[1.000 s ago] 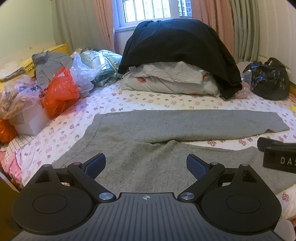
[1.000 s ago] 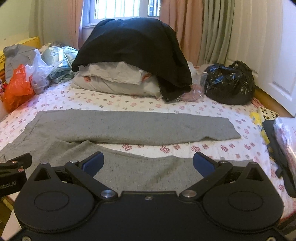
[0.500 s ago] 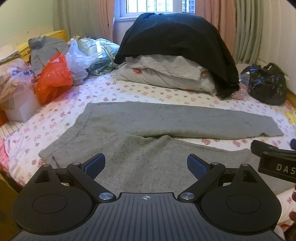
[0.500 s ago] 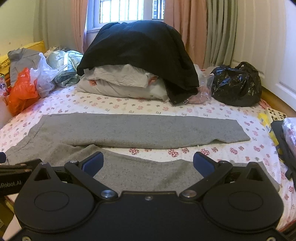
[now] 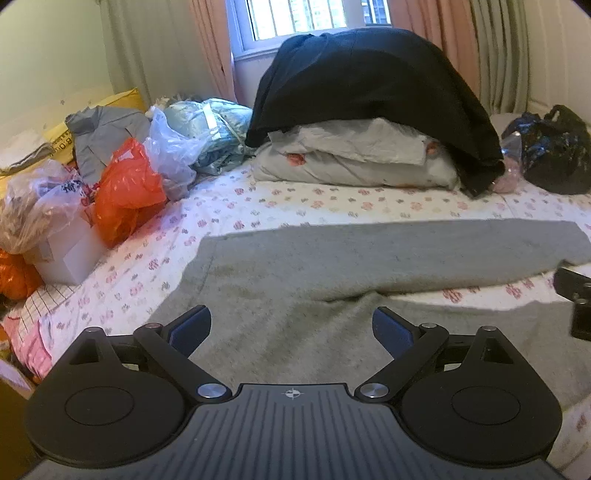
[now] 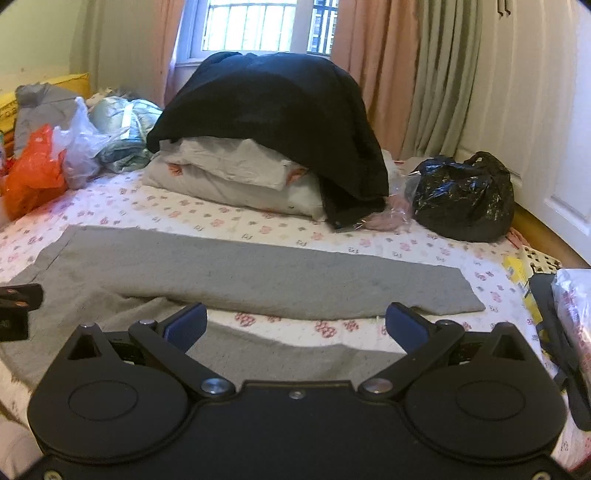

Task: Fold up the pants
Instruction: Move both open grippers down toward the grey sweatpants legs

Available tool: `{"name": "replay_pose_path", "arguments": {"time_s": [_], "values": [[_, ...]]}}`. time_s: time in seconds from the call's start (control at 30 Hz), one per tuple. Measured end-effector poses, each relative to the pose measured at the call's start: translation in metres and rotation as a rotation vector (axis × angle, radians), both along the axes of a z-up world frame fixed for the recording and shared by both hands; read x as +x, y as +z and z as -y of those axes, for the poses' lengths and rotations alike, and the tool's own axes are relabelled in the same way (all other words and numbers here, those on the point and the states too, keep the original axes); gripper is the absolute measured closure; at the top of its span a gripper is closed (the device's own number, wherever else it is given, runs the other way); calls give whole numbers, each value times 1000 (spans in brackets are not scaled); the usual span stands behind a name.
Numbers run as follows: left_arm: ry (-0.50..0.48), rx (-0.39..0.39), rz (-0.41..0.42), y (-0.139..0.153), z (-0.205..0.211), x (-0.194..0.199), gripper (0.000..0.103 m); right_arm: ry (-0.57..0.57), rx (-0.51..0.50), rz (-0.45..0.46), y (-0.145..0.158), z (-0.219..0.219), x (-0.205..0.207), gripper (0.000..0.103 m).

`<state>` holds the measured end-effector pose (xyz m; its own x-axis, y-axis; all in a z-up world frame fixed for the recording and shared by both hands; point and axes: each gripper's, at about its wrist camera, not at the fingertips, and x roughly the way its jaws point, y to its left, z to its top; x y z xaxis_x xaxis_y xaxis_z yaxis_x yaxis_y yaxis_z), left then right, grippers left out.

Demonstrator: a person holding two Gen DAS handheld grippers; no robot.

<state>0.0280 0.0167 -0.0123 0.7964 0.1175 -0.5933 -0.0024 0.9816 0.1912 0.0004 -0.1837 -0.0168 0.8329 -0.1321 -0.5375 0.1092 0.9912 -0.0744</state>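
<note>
Pants (image 5: 332,280), grey sweatpants, lie flat on the floral bedsheet (image 5: 280,206), both legs running out to the right with a strip of sheet showing between them; waistband end to the left. Left gripper (image 5: 291,326) hangs over the crotch area, jaws spread wide, nothing between the blue pads (image 5: 190,328). Right gripper (image 6: 295,323) sits over the near leg, jaws likewise wide apart and empty; whether either touches the fabric, can't tell. Each gripper's tip pokes into the other's view at the frame edge. Behind the pants: stacked white pillows (image 6: 229,177) under a black garment (image 6: 280,122), black plastic bag (image 6: 463,195) to the right, orange plastic bag (image 5: 125,188) and clear bags to the left, window (image 6: 258,26) with curtains at back.
</note>
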Motion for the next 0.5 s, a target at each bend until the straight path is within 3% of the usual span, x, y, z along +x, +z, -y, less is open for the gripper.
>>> {"name": "replay_pose_path", "arguments": {"time_s": [0.17, 0.33, 0.4, 0.47, 0.5], "values": [[-81, -21, -54, 2, 8, 20, 15, 7, 60, -59, 2, 19, 19, 0], [-88, -45, -115, -7, 11, 53, 22, -6, 113, -172, -10, 43, 50, 1], [-79, -50, -130, -9, 11, 71, 29, -18, 147, -218, -17, 56, 65, 1], [-65, -34, -135, -11, 12, 87, 31, -44, 161, -290, -26, 70, 84, 5], [-60, -24, -137, -13, 13, 96, 31, -48, 170, -318, -31, 77, 93, 14]]}}
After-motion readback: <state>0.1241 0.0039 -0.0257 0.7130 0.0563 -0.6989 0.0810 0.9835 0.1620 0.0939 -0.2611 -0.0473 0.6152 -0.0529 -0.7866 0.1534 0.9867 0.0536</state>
